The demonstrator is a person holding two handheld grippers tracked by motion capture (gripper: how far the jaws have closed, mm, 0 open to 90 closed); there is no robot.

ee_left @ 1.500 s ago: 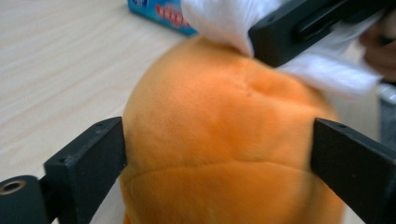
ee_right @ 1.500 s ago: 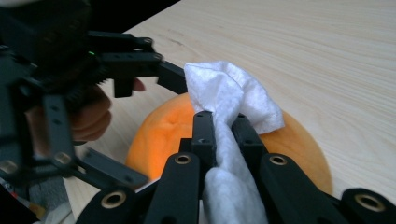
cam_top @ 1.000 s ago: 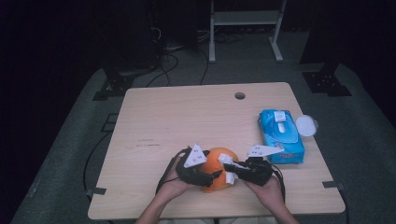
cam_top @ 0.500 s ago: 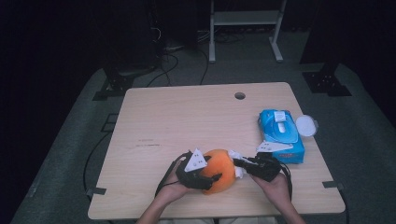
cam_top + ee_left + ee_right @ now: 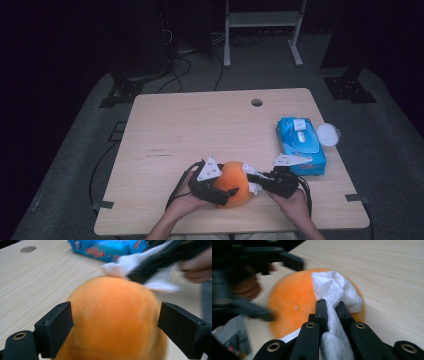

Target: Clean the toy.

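Dark floor rings the table (image 5: 165,125), where the orange ball (image 5: 235,182) sits at its 6 o'clock edge between the left gripper's (image 5: 220,194) just-widened, spread jaws while the right gripper (image 5: 256,181), clamped on a wipe (image 5: 332,293), should rub lightly to avoid rolling it.

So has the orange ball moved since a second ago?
Barely: the orange ball sits at the same spot on the table, left of the blue wipes pack.
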